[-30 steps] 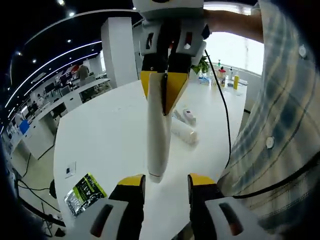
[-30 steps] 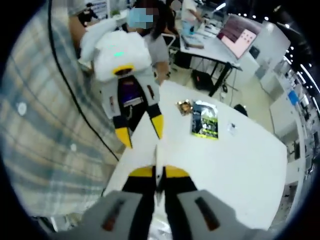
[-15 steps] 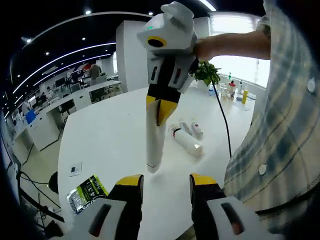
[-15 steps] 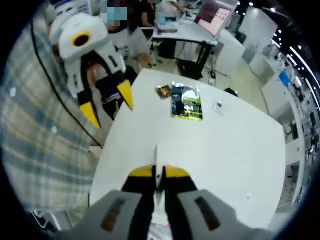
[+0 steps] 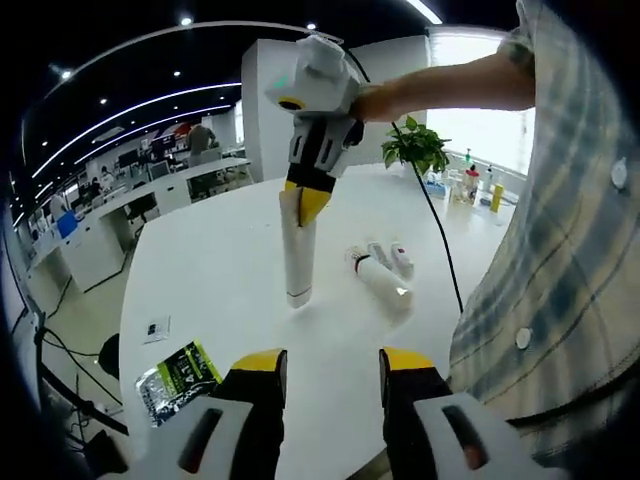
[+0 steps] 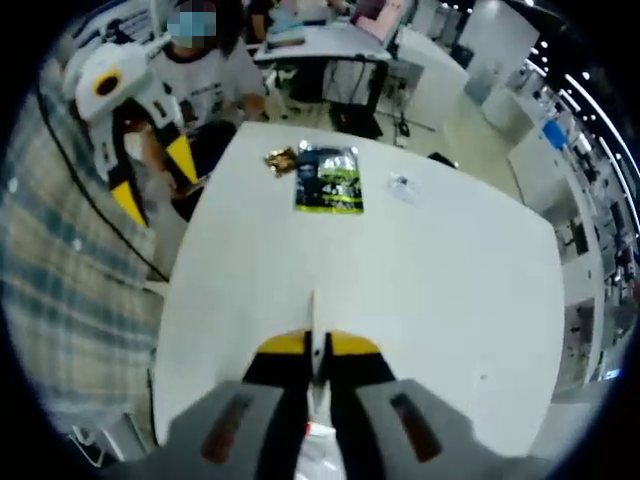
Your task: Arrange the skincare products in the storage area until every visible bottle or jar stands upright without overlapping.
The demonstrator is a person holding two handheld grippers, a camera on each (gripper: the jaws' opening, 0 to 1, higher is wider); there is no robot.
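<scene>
Right claw pinches the white tube by its top, hanging it upright just over the worktop for standing; left claw waits spread at 6 o'clock.

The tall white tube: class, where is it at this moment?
In the left gripper view the tall white tube hangs upright in the right gripper, its lower end at the white table, left of the bottles lying flat.
</scene>
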